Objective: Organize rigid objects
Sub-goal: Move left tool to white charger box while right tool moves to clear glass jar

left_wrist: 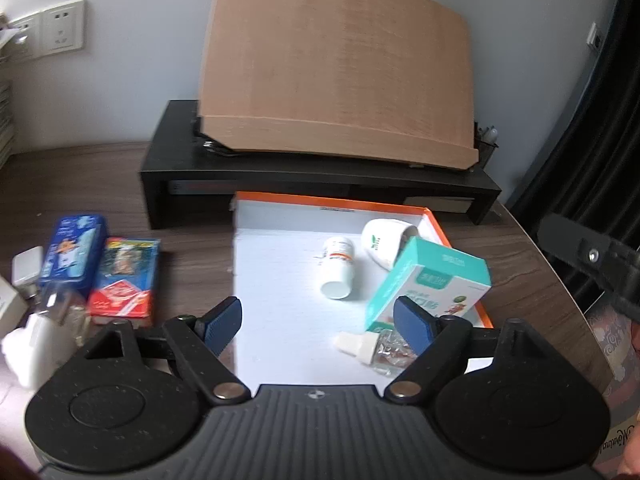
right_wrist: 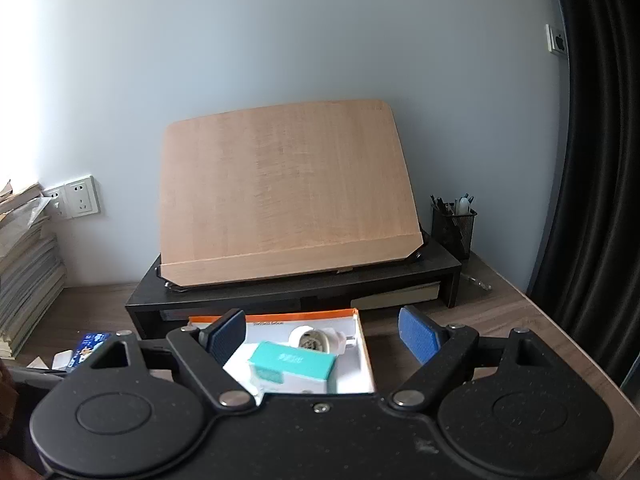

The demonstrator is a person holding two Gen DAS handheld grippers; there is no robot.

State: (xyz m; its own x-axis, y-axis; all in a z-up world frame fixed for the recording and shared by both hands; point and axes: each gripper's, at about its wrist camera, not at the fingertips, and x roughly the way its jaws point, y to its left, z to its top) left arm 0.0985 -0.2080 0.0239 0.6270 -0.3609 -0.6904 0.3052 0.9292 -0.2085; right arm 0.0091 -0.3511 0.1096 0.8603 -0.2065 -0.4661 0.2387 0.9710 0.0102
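Observation:
A white box lid with an orange rim (left_wrist: 280, 216) lies on the brown desk. Inside it are a white pill bottle on its side (left_wrist: 338, 268), a white round device (left_wrist: 386, 242), a tilted teal carton (left_wrist: 432, 284) and a small clear dropper bottle with a white cap (left_wrist: 372, 350). My left gripper (left_wrist: 320, 320) hangs open above the lid's near part. The dropper bottle lies just by its right pad (left_wrist: 414, 326), which does not press on it. My right gripper (right_wrist: 326, 336) is open and empty, above the teal carton (right_wrist: 294, 366) and the white device (right_wrist: 316, 338).
Left of the lid lie a blue tin (left_wrist: 76, 252), a red card box (left_wrist: 124, 280), a clear bottle with a white cap (left_wrist: 52, 320) and a white adapter (left_wrist: 26, 266). Behind stand a black riser (left_wrist: 320, 184) bearing a wooden board (left_wrist: 340, 72), a pen holder (right_wrist: 454, 226) and stacked books (right_wrist: 28, 272).

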